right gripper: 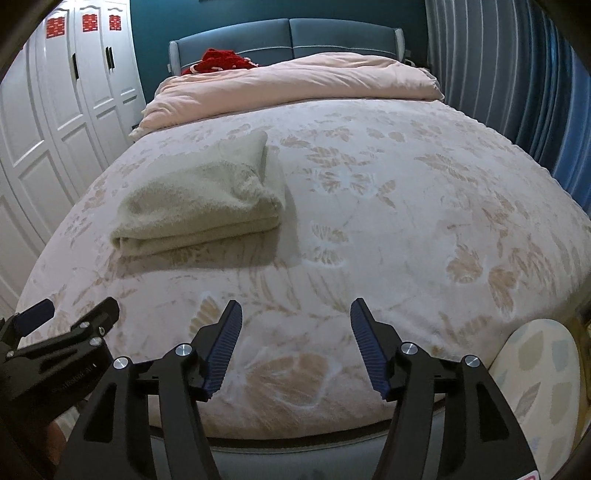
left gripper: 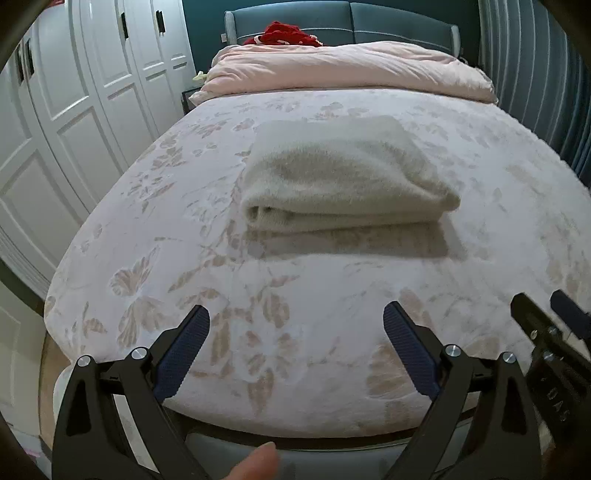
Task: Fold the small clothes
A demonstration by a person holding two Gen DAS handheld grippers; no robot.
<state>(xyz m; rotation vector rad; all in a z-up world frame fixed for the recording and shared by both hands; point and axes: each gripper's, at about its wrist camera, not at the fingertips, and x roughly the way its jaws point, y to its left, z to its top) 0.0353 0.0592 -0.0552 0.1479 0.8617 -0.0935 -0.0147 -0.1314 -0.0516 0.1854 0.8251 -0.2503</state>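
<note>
Cream fleece garment (left gripper: pixel 343 173), folded, long axis crosswise

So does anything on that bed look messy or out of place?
Hardly. The cream garment lies neatly folded on the floral bedspread. The only untidy thing is a red garment crumpled by the headboard, behind the pink duvet.

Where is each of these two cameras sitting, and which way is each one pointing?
Left wrist view: rides on the left gripper, looking along its open fingers across the bed at the folded cream garment; a fingertip shows below, the right gripper at right.
Right wrist view: rides on the right gripper, open, facing the same way; the left gripper shows at left.
Shared: garment, bed, pink duvet, headboard, white wardrobe.
</note>
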